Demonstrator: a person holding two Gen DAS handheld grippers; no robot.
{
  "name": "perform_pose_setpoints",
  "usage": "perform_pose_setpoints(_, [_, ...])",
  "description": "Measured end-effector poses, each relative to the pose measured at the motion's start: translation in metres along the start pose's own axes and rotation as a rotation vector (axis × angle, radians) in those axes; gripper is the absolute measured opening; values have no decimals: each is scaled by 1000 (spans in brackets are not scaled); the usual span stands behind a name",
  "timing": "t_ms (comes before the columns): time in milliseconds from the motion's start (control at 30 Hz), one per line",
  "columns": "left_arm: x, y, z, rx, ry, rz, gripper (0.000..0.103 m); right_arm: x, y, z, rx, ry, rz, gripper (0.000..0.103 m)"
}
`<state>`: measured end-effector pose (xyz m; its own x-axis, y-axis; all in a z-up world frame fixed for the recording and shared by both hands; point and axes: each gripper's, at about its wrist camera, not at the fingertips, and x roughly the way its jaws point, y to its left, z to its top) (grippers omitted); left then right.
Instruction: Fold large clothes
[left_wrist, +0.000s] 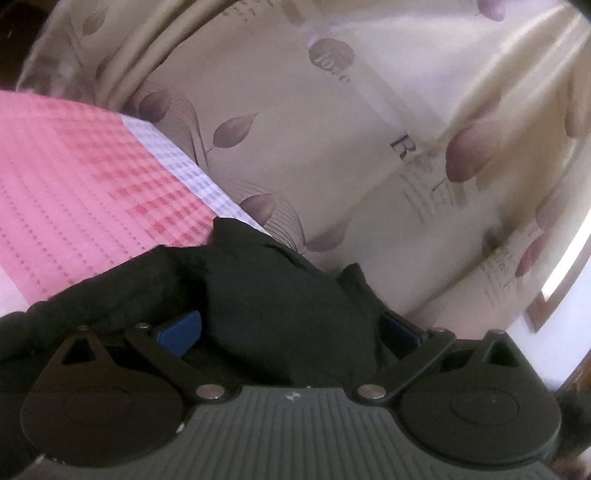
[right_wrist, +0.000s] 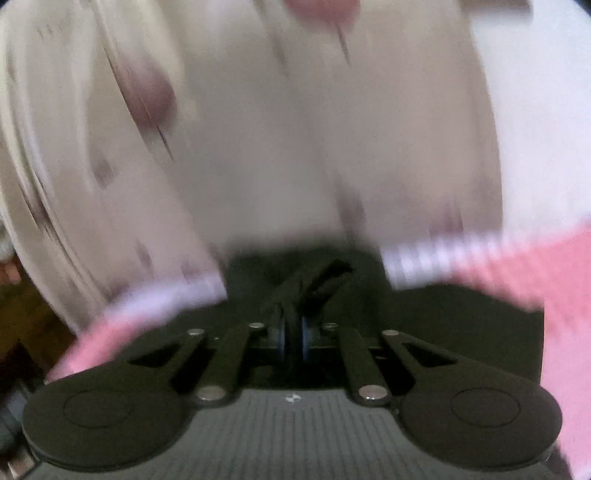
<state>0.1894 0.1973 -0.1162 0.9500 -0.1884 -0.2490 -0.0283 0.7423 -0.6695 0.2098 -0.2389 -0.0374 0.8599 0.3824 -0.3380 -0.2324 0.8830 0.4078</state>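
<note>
Two views, and they disagree usefully about who has hold of the cloth. From the left wrist, the left gripper (left_wrist: 290, 330) stands wide apart, its blue pads (left_wrist: 179, 332) showing at lower left and lower right of centre, and the dark garment (left_wrist: 266, 295) bulges up between them in a thick mound; the fabric fills the gap, but whether the pads press on it or merely flank it I cannot tell. The garment spreads from the lower middle of the frame out to the lower left edge, lying over a pink checked cover (left_wrist: 81, 184) with a white border, and a leaf-printed curtain (left_wrist: 332, 147) fills the upper right. So from these fingers the cloth lies straight ahead and runs leftward, with no clear long axis in the bunching. From the right wrist, much blurred by motion, the right gripper (right_wrist: 293, 334) is drawn nearly together, its pads pinching a narrow folded edge or strap of the same dark garment (right_wrist: 461, 325), which rises from the fingertips toward the upper right of centre. The rest of the dark cloth lies flat just beyond, across the lower middle and right, on the pink cover (right_wrist: 554, 277). My judgement is that the right hand leads the fold, since only it shows a sure hold, while only the left view shows the bulk of the cloth.
</note>
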Motion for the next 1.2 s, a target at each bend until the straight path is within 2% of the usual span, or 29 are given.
perform_pose_setpoints(67, [-1, -6, -4, 44, 16, 12, 103, -8, 0, 4, -40, -69, -42, 7])
perform_pose_setpoints(100, [2, -7, -5, 52, 31, 20, 103, 0, -5, 1, -43, -44, -65, 7])
perform_pose_setpoints(200, [6, -2, -6, 48, 53, 41, 103, 41, -31, -28, -15, 124, -134, 7])
perform_pose_setpoints(233, [6, -2, -8, 47, 53, 40, 103, 49, -38, -36, -12, 156, -149, 7])
perform_pose_setpoints(433, [2, 0, -12, 42, 58, 49, 103, 62, -59, -67, 84, 175, -152, 9])
perform_pose_setpoints(600, [2, 0, -12, 40, 57, 71, 103, 70, -73, -71, 136, 160, -131, 9])
perform_pose_setpoints(700, [2, -1, -12, 47, 62, 84, 103, 72, -69, -71, 98, 165, -142, 11])
perform_pose_setpoints(767, [3, -3, -12, 58, 71, 101, 103, 67, -67, -63, 77, 205, -144, 12])
perform_pose_setpoints(800, [4, -4, -12, 68, 79, 110, 103, 58, -61, -54, 82, 231, -182, 16])
perform_pose_setpoints(833, [4, -6, -12, 82, 86, 120, 103, 38, -54, -48, 106, 190, -193, 22])
perform_pose_setpoints(867, [3, -8, -12, 95, 91, 128, 103, 12, -48, -46, 126, 120, -148, 23])
perform_pose_setpoints(900, [0, -11, -11, 107, 98, 134, 103, -15, -43, -46, 137, 63, -82, 36])
perform_pose_setpoints(933, [-7, -13, -11, 116, 100, 134, 103, -39, -38, -49, 136, 39, -43, 57])
perform_pose_setpoints(1000, [-26, -15, -10, 113, 70, 88, 103, -90, -26, -61, 100, -15, -12, 76])
perform_pose_setpoints(1033, [-37, -17, -8, 114, 46, 62, 103, -115, -21, -71, 60, -45, -9, 77])
perform_pose_setpoints(1100, [-51, -25, -2, 131, -4, 21, 101, -139, -11, -77, -59, -48, -27, 75])
perform_pose_setpoints(1167, [-50, -39, 12, 135, -20, -35, 98, -143, -1, -70, -143, -47, -36, 58])
perform_pose_setpoints(1200, [-46, -47, 18, 132, -14, -64, 91, -137, 3, -62, -140, -42, -39, 34])
